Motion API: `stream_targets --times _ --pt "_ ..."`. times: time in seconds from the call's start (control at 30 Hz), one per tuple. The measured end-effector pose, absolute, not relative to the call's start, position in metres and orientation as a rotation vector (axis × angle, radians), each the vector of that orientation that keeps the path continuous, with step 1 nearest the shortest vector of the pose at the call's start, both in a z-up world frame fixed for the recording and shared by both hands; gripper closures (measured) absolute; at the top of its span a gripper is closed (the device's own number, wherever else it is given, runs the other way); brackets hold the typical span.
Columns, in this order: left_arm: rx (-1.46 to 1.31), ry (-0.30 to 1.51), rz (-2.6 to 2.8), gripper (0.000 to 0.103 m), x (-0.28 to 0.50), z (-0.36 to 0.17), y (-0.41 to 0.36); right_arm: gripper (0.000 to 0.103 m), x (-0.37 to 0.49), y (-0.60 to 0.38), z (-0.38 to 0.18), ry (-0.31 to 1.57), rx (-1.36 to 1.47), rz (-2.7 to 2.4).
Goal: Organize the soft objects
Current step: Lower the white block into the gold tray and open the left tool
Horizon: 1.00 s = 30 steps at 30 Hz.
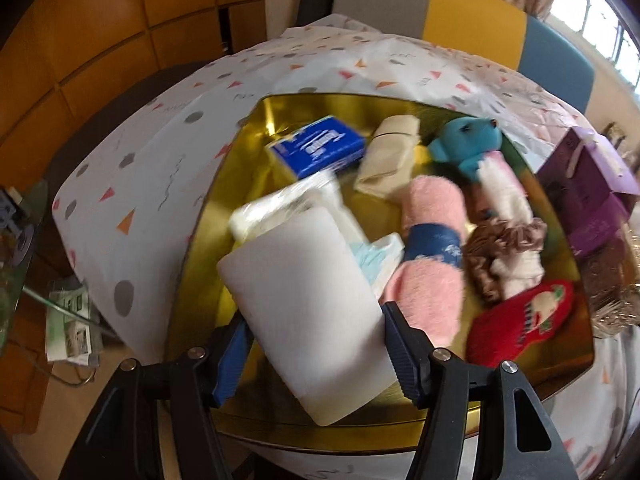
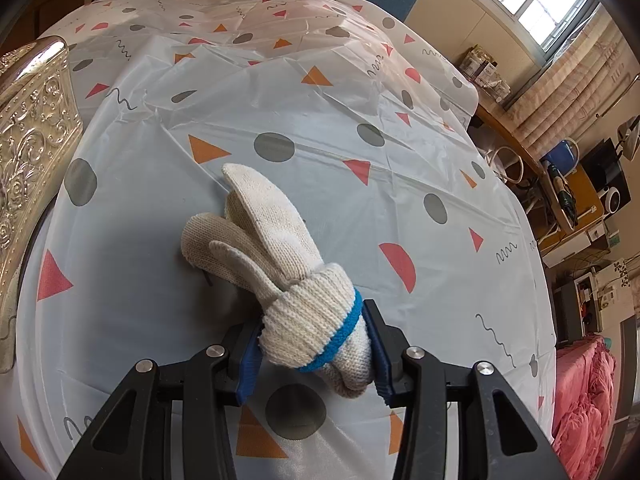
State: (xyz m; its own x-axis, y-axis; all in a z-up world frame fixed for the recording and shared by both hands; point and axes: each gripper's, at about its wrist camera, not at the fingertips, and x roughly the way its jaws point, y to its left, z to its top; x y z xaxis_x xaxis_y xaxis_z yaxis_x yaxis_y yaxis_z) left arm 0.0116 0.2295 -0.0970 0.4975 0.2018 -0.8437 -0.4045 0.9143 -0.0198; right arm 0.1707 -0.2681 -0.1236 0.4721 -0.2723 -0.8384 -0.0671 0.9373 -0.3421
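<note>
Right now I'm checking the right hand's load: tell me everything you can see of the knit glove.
The knit glove is off-white, coarse-knit cotton by the look of it, with a bright blue band at the cuff. It looks rolled into a bundle, cuff folded back over it, three finger ends sticking out toward the table. The right gripper clamps it at the cuff, a pad on each side. Its finger ends lie at the patterned tablecloth; contact is unclear.
</note>
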Motion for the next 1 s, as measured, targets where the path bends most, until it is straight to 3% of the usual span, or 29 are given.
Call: stream_targets --times 0.23,1.0 --pt "-0.243 0.922 0.384 0.031 0.007 -0.086 0.231 0.058 0.171 -0.267 -0.124 1.078 -0.355 -0.131" --pt "-0.175 0.786 0.367 0.021 -0.008 -0.032 0.199 0.058 0.172 -0.268 -0.122 1.081 -0.336 -0.139"
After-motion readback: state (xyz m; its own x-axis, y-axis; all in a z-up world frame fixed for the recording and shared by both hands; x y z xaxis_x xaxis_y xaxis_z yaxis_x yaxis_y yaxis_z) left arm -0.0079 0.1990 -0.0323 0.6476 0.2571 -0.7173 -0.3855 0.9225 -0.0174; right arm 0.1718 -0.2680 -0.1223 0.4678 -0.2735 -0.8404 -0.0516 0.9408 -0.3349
